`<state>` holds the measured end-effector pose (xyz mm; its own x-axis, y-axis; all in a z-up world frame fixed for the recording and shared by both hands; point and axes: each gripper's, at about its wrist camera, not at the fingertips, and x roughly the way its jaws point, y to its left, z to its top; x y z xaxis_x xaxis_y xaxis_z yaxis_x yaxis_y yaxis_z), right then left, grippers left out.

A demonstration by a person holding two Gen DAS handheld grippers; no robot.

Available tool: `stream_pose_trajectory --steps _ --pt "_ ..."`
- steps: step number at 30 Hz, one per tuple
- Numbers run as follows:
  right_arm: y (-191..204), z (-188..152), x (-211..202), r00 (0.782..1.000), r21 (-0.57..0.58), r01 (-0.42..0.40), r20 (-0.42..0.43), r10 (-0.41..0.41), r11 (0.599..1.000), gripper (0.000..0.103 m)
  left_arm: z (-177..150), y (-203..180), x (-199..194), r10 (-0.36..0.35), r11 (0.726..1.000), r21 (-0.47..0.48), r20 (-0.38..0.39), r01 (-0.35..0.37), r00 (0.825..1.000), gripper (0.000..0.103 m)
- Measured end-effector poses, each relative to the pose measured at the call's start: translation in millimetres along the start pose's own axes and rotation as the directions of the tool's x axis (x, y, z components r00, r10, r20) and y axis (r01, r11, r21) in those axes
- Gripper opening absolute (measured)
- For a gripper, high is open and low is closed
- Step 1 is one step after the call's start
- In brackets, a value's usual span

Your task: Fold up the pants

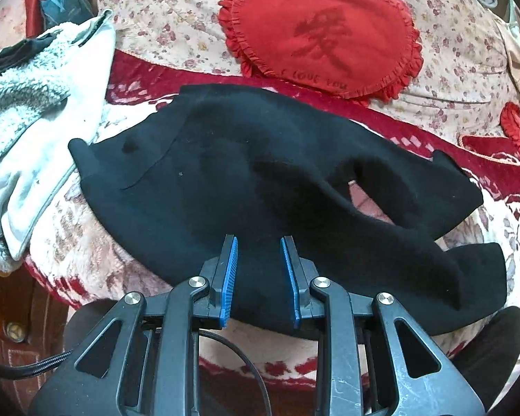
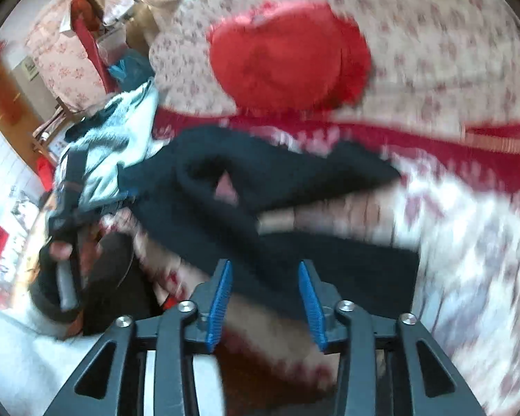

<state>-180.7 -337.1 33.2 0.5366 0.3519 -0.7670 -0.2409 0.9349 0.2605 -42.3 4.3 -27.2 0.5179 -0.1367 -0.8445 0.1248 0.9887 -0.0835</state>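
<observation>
Black pants (image 1: 246,173) lie crumpled across a red-and-white patterned blanket (image 1: 83,242) on a sofa, waist end to the left and legs bunched to the right. My left gripper (image 1: 259,242) is open, its blue pads just over the pants' near edge, holding nothing. In the right wrist view, which is blurred by motion, the pants (image 2: 260,190) lie ahead. My right gripper (image 2: 265,265) is open above the near leg, empty. The left gripper and the hand holding it (image 2: 64,253) show at the left of that view.
A red heart-shaped cushion (image 1: 319,31) leans on the floral sofa back (image 1: 163,10). A white and grey fleece garment (image 1: 34,128) lies left of the pants. A second red cushion (image 1: 516,131) sits at the right. The sofa's wooden front (image 1: 14,332) is at lower left.
</observation>
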Motion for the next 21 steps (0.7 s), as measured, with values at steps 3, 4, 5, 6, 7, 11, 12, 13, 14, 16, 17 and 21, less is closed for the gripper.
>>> stream_pose_trajectory --steps 3,4,5,6,7,11,12,13,14,16,17,21 --pt "-15.6 23.9 36.6 0.998 0.086 0.055 0.035 -0.059 0.995 0.042 1.8 -5.3 0.9 -0.006 1.000 0.003 0.004 0.006 1.000 0.024" --pt "-24.2 28.7 51.5 0.998 0.137 0.050 0.021 -0.053 0.989 0.043 3.0 -5.7 1.3 -0.006 1.000 0.002 0.006 0.006 1.000 0.024" --pt "-34.8 31.1 69.1 0.999 0.202 0.042 -0.002 -0.042 0.979 0.043 4.2 -4.5 2.0 -0.001 1.000 -0.001 0.009 0.001 1.000 0.024" --pt "-47.3 31.3 88.9 1.000 0.273 0.025 -0.022 -0.020 0.962 0.043 5.5 -2.1 3.2 0.006 1.000 -0.006 0.009 -0.006 1.000 0.024" --pt "-54.1 30.4 101.1 1.000 0.310 0.016 -0.030 -0.007 0.951 0.044 7.1 1.8 4.8 0.016 1.000 -0.011 0.008 -0.016 1.000 0.024" --pt "-78.4 38.3 137.8 0.998 0.418 -0.032 -0.029 0.048 0.908 0.036 14.6 26.9 10.1 0.065 0.996 -0.065 0.014 -0.064 0.998 0.024" --pt "-82.4 45.1 141.2 0.998 0.423 -0.049 -0.012 0.060 0.905 0.027 16.5 34.2 11.1 0.070 0.994 -0.084 0.014 -0.069 0.997 0.024" --pt "-83.2 52.4 142.1 0.998 0.411 -0.051 0.001 0.056 0.910 0.016 18.4 42.3 12.1 0.079 0.991 -0.106 0.014 -0.077 0.997 0.024" --pt "-83.4 62.5 144.0 0.999 0.385 -0.051 0.017 0.048 0.922 0.013 20.3 49.5 13.6 0.090 0.988 -0.125 0.013 -0.087 0.996 0.024" --pt "-81.4 86.6 142.6 0.999 0.331 -0.029 0.047 0.014 0.943 0.011 23.3 63.2 18.0 0.115 0.982 -0.152 0.003 -0.113 0.993 0.024" --pt "-81.6 101.4 141.7 0.998 0.301 0.001 0.062 -0.021 0.954 0.011 25.0 69.0 20.9 0.126 0.979 -0.163 -0.005 -0.125 0.992 0.024" --pt "-86.7 156.3 148.8 0.985 0.228 0.089 0.127 -0.120 0.969 0.010 26.8 91.3 35.6 0.154 0.965 -0.207 -0.047 -0.160 0.987 0.024"
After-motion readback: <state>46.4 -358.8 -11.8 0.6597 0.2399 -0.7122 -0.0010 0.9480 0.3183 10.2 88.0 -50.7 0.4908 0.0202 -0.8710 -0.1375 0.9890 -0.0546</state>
